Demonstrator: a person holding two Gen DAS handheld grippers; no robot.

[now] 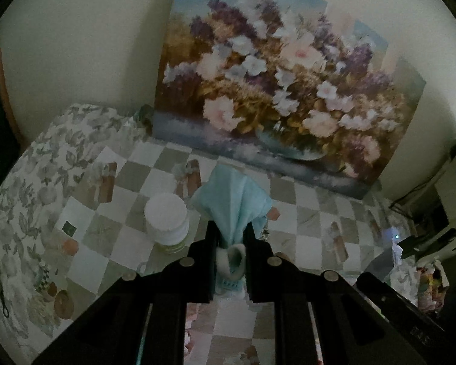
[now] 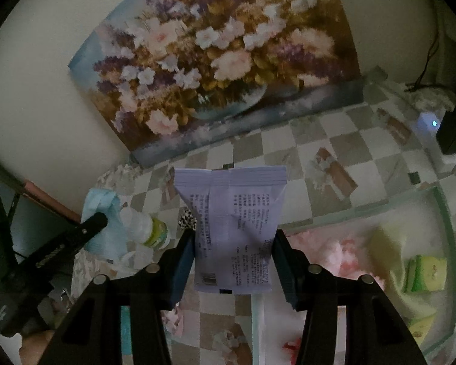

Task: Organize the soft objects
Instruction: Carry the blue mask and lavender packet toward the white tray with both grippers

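Observation:
My left gripper [image 1: 230, 231] is shut on a light blue soft cloth [image 1: 232, 202] that hangs bunched between its fingers above the checkered tablecloth [image 1: 130, 243]. A white loop of the cloth shows just behind the pads. In the right wrist view my right gripper [image 2: 232, 240] is shut on a pale lavender soft packet [image 2: 232, 222] with printed text, held upright above the table. The left gripper [image 2: 94, 220] and the blue cloth [image 2: 101, 206] appear at that view's left.
A jar of white cotton pads [image 1: 167, 220] stands left of the cloth. A large flower painting [image 1: 273, 91] leans on the wall behind. A clear bin [image 2: 440, 213] at the right holds pink, yellow and green soft things. A small lit device [image 2: 431, 124] sits far right.

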